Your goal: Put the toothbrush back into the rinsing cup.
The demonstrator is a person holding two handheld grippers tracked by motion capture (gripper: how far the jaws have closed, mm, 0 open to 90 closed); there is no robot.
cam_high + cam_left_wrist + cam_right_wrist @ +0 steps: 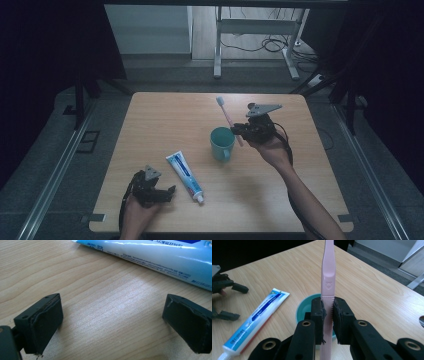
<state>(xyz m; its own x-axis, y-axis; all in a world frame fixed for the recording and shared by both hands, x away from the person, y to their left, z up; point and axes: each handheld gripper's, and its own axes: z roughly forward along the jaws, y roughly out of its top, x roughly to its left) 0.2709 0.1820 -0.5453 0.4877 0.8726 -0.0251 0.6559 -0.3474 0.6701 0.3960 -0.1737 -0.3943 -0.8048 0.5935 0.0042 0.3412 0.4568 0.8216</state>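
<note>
Right gripper [243, 131], fingers clamped on toothbrush [227, 117], poised at cup's [222, 142] 2 o'clock, insertion pending; left gripper [159, 192], fingers apart, beside tube [184, 175].

Toothbrush [328, 282]: pale pink handle, light blue-white head in the high view. Cup [222, 141]: teal, inside and out. Toothpaste tube [184, 176]: white with blue panel and light-blue diagonal band, small dark print, thin red edge stripe along 1 side, white cap. Tabletop [165, 120]: light wood, fine straight grain. Right gripper [328, 312]: black jaws, dark ragged pads, brass-toned screw holes; grey plate on top. Left gripper [112, 322]: matte black jaws, same grey plate. Surroundings dark, floor grey.
</note>
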